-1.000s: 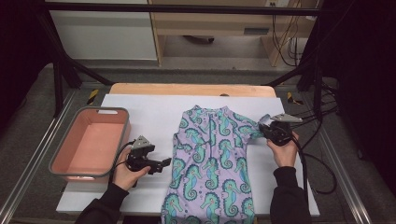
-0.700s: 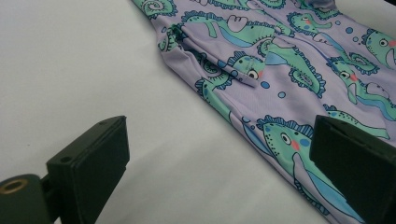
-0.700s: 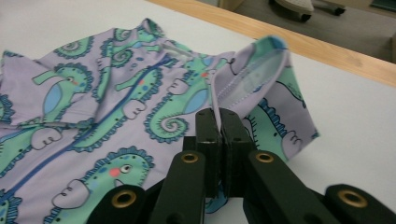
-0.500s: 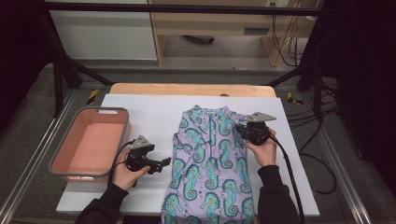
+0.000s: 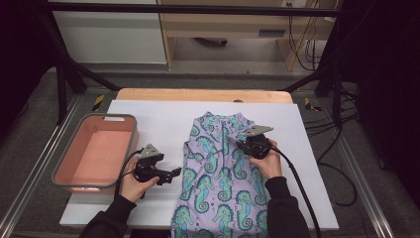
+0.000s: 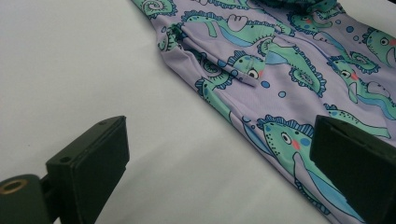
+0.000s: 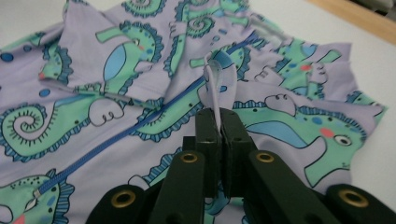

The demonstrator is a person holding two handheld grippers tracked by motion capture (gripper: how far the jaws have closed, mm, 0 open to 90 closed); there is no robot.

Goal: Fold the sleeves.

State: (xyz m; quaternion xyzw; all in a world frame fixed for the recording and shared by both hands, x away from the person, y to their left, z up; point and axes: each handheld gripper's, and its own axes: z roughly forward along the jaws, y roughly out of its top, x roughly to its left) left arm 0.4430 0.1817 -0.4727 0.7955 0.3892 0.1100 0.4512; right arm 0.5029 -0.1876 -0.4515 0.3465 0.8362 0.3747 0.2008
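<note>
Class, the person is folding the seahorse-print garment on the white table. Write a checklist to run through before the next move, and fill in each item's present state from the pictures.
1. Right gripper is shut on a fold of the garment: ok; cloth rises between its fingers.
2. Left gripper is open, nothing between its fingers: ok.
3. Left gripper lies beside the garment's left edge, not on it: ok.
4. Right sleeve is folded in over the body: ok.
5. Left sleeve is folded: cannot tell.
6. Pink tub is apart from the garment: ok.
</note>
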